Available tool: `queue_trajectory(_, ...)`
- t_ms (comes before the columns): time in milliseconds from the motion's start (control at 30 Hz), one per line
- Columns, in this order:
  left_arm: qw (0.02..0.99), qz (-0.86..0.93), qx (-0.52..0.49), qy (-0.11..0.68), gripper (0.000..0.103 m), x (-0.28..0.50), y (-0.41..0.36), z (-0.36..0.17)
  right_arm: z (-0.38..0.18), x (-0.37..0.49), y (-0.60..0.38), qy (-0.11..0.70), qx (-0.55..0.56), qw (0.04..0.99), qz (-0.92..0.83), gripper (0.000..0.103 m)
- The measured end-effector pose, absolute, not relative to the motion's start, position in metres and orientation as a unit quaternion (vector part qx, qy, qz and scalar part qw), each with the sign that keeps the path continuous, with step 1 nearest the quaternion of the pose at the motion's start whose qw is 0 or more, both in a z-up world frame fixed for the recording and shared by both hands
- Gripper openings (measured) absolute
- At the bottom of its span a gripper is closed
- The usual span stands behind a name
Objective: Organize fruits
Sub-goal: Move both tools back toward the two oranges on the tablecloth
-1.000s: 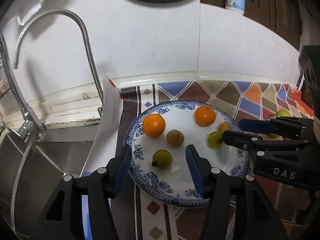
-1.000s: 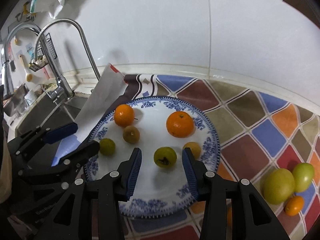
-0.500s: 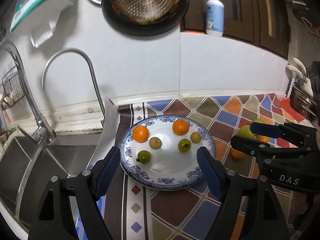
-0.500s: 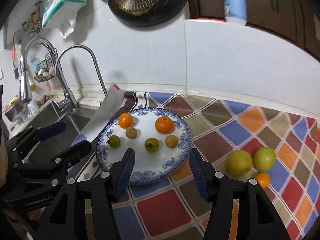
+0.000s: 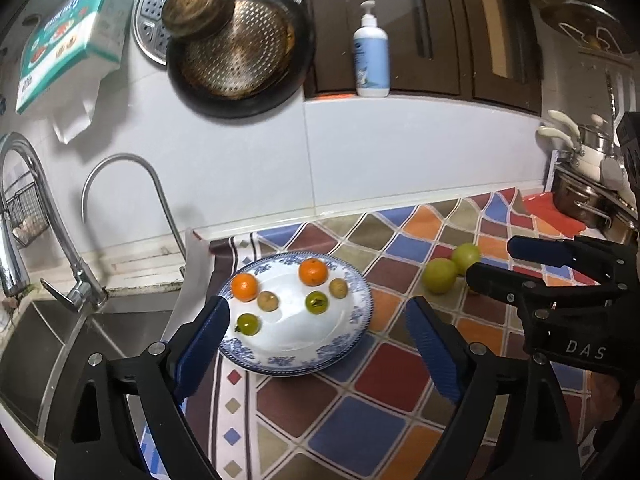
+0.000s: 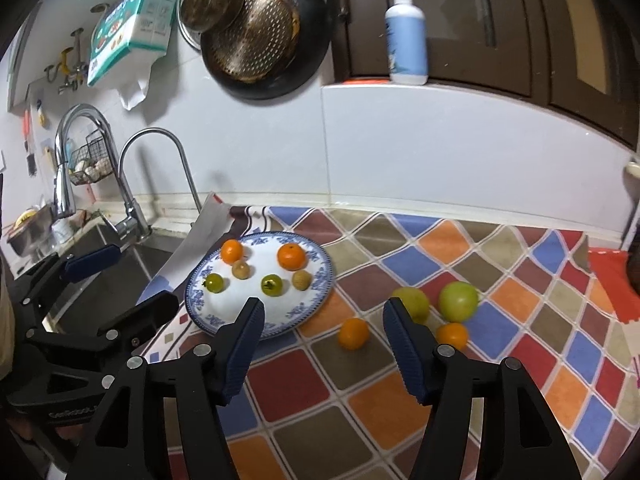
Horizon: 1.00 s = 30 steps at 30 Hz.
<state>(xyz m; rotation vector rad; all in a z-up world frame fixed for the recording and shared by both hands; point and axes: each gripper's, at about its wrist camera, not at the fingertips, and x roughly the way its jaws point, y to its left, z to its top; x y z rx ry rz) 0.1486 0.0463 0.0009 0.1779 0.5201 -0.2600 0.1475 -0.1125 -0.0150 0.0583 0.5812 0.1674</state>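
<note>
A kitchen counter under a white tiled wall, covered by a cloth of coloured diamonds [image 6: 400, 360], runs from a steel sink [image 5: 60, 344] at its left end.

The left gripper [image 5: 316, 340] hangs above the cloth with its blue-padded fingers [image 5: 208, 328] spread wide and nothing between them; in its own view they frame the near rim of the blue-and-white plate [image 5: 296, 354]. The right gripper [image 6: 320, 336] is likewise wide apart and empty, its pads either side of a loose small orange [image 6: 353, 333] lying on the cloth just right of the plate [image 6: 240, 322].

On the plate, which sits near the cloth's left edge beside the sink, lie six small fruits: two oranges [image 6: 291, 256] along the far rim, two brownish ones [image 6: 241, 269] in the middle and right, and two dark green ones [image 6: 272, 285] nearer the front. None touch one another.

Off the plate, toward the cloth's middle, a yellow-green fruit [image 6: 412, 300] and a green apple [image 6: 458, 301] sit side by side, with a second small orange [image 6: 452, 335] just in front of them, partly behind the right finger.

Beyond, two curved taps [image 6: 160, 168] rise over the sink, pans and a strainer [image 6: 256, 36] hang on the wall, and a pump bottle [image 6: 406, 36] stands on a ledge.
</note>
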Motion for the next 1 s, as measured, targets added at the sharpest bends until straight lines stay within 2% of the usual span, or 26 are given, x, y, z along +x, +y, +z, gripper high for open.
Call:
queue_trajectory(500, 0.958, -0.124, 0.079, 0.246, 0.094, 0.127, -0.002, 0.003, -0.006, 0.116, -0.164, 0.263, 0.008, 0.964, 0.047, 0.063)
queue_trajectory(1000, 0.95, -0.116, 0.107, 0.269, 0.094, 0.148, -0.047, -0.022, -0.03, 0.138, -0.212, 0.293, 0.006, 0.955, 0.043, 0.063)
